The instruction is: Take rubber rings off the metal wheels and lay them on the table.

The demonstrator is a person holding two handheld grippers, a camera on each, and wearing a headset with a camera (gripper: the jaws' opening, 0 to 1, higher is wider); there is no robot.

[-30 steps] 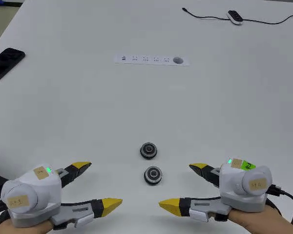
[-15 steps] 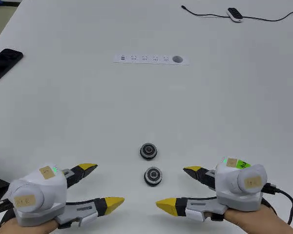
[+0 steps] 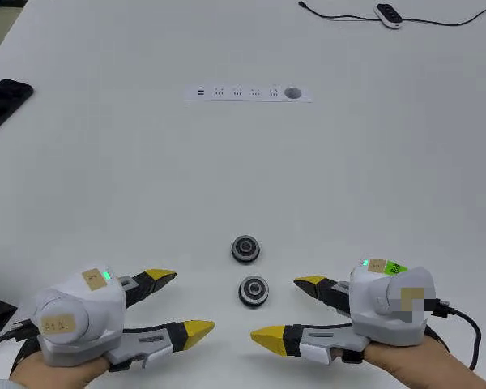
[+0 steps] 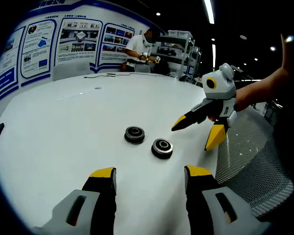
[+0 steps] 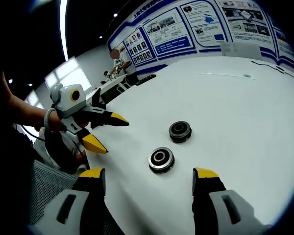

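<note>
Both wheels sit on the white table near its near edge, one just beyond the other and slightly apart: the far wheel and the near wheel, each with its dark rubber ring around the rim. The left hand-held gripper is at the near left, its yellow-tipped jaws spread wide and pointing right toward the wheels, holding nothing and touching neither wheel. The right hand-held gripper mirrors it from the near right, jaws equally wide apart, nothing between them, its tips just short of the near wheel. That wheel lies between the two sets of tips. In the left gripper view the wheels lie ahead of the parted jaws with the other gripper beyond them; the right gripper view shows the same from the opposite side. Whether the lower jaw tips rest on the table or hang just above it cannot be told. A white power strip lies farther back in the middle, a black phone at the far left edge, and a cabled remote at the far right
</note>
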